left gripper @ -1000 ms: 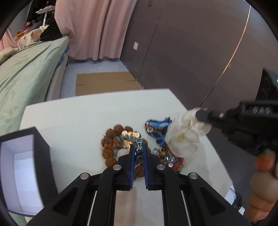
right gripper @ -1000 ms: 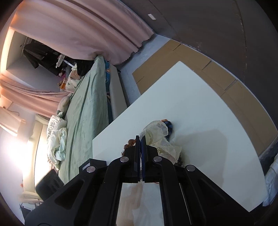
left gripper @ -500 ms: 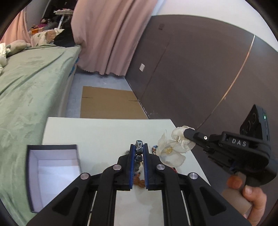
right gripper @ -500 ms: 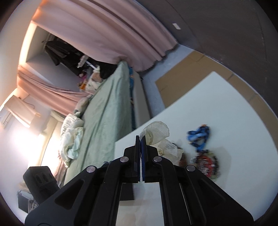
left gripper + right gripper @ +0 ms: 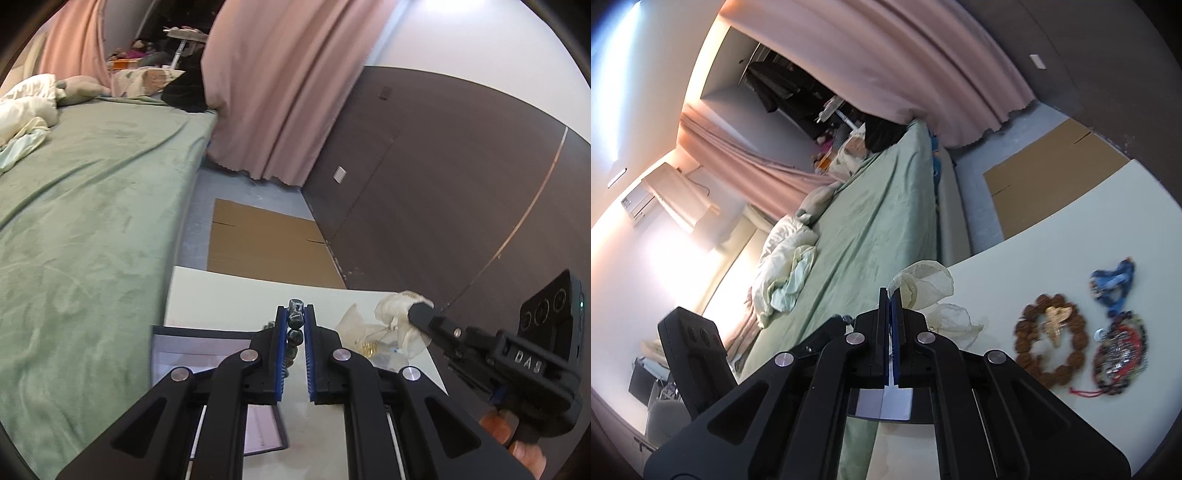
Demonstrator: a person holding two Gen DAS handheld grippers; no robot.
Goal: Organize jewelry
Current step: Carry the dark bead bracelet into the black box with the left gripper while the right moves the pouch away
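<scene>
My left gripper [image 5: 295, 314] is shut on a dark bead bracelet [image 5: 295, 325], held above the white table beside an open dark box with a pale lining [image 5: 199, 350]. My right gripper [image 5: 891, 295] is shut on a sheer cream pouch [image 5: 923, 280], which holds something gold; it also shows in the left wrist view [image 5: 384, 325], just right of my left gripper. On the table lie a brown bead bracelet with a gold charm [image 5: 1051, 339], a blue braided piece [image 5: 1115, 284] and a red and silver bundle [image 5: 1119, 358].
The white table [image 5: 1052, 229] stands beside a bed with a green cover [image 5: 74, 221]. Flattened cardboard [image 5: 266, 243] lies on the floor beyond the table. A dark wall panel [image 5: 443, 184] is on the right and pink curtains [image 5: 277, 92] hang behind.
Both grippers have lifted off the jewelry pile. My left one carried the dark bead bracelet up and towards the box; my right one raised the pouch and moved left, away from the pile.
</scene>
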